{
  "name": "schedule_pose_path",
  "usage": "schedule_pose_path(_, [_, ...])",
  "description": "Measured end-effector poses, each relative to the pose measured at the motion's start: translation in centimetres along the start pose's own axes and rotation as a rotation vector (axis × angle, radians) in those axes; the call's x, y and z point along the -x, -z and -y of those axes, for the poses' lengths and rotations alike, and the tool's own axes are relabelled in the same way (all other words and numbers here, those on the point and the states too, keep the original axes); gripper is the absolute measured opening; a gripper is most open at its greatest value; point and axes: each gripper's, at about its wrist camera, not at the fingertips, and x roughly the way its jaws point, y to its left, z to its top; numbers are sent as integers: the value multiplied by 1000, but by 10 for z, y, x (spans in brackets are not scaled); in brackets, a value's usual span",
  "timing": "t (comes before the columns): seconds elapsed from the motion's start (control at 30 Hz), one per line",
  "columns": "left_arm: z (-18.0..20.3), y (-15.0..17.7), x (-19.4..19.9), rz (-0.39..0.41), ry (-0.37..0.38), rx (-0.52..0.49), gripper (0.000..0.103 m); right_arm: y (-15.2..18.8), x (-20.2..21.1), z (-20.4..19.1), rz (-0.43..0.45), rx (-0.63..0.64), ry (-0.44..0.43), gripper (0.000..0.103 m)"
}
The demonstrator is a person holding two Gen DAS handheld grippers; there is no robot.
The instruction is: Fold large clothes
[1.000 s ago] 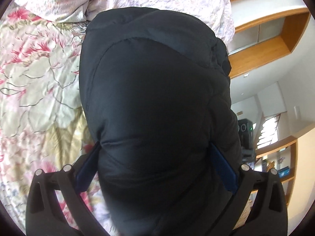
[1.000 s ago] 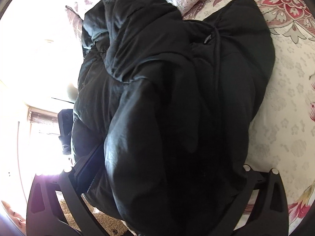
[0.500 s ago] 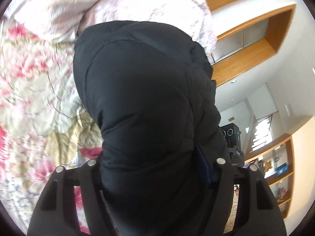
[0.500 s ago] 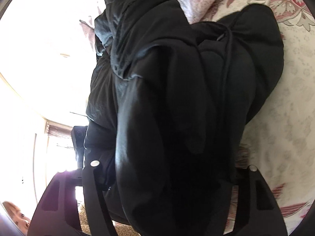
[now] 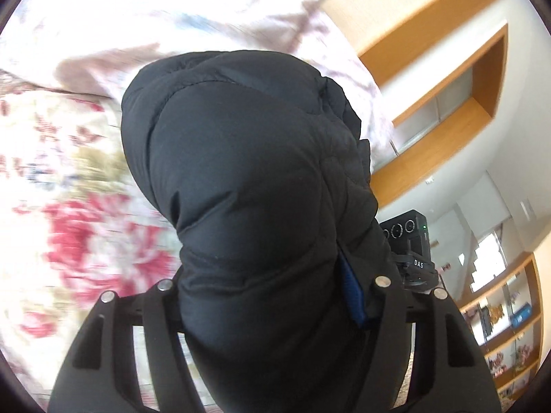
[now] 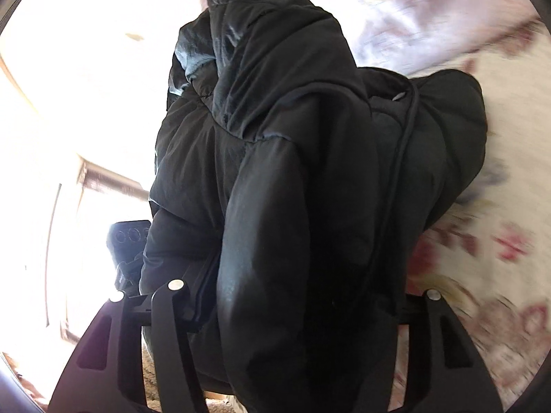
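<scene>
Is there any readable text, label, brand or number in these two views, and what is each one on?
"DAS": white letters on the black camera device beside the black puffer jacket, left wrist view.
Blue box on the wooden shelves: any print is too small to read.
Right wrist view: no readable text; the same device shows only its round lenses, backlit.
</scene>
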Motion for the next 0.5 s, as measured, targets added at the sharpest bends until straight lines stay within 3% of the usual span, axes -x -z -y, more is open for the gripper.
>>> schedule_pose_path(0.1, [-27, 6, 19, 24, -52, 12, 66, -2, -20, 1, -22, 15, 53, 55])
schedule_pose_path(0.23, [-57, 18, 15, 11, -96, 62, 77, 2, -21, 14, 17, -38, 89, 61])
schedule_pose_path(0.4, [-43, 16, 14, 15, -169, 1, 89, 13, 31, 7, 111, -8, 201, 66])
schedule_pose_path(0.5, [-22, 11, 14, 29, -267, -73, 92, 21, 58, 0, 174, -4, 217, 67])
